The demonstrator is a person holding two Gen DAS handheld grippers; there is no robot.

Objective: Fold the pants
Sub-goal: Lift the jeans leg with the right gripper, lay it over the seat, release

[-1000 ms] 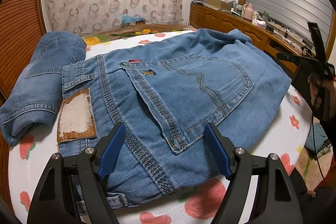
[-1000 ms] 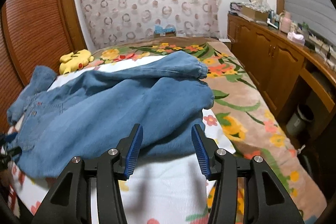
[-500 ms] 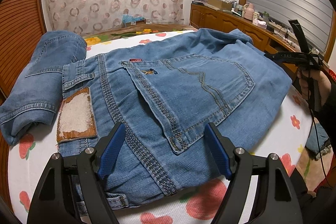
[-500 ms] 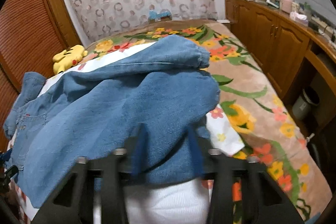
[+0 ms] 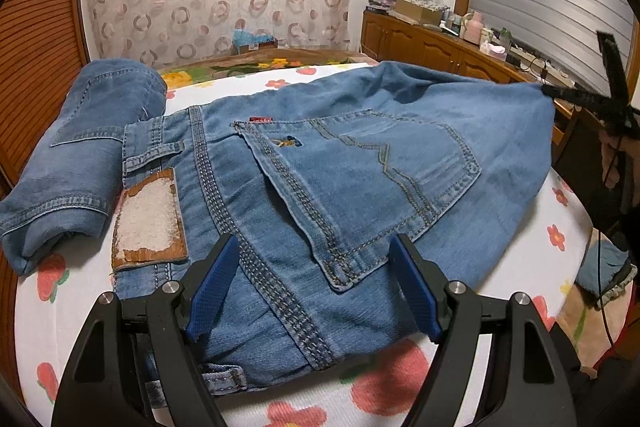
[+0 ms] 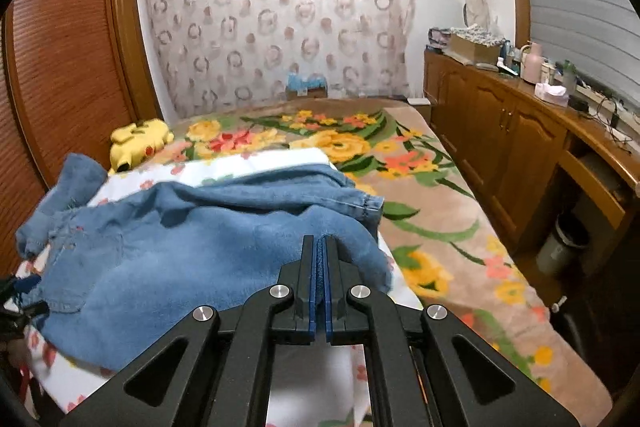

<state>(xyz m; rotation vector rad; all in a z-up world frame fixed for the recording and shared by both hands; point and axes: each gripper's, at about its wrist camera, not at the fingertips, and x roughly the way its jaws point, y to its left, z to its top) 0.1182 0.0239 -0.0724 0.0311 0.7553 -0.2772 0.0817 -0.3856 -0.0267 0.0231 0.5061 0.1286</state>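
Blue jeans (image 5: 360, 163) lie on the white flowered sheet, back pocket and leather waist patch (image 5: 149, 223) facing up. My left gripper (image 5: 316, 287) is open, its blue pads just above the waist end, holding nothing. My right gripper (image 6: 320, 267) is shut on a fold of the jeans (image 6: 200, 251) at their leg-side edge and lifts it off the bed. The right gripper also shows in the left wrist view (image 5: 560, 93) at the far right, pulling the denim up into a peak.
Another folded pair of jeans (image 5: 80, 155) lies at the left by the wooden wall. A yellow plush toy (image 6: 140, 141) sits further up the bed. Wooden cabinets (image 6: 520, 147) line the right side. A bin (image 6: 562, 247) stands on the floor.
My right gripper went from open before the jeans' edge to shut on the denim, then lifted it. The left gripper has stayed put and open.
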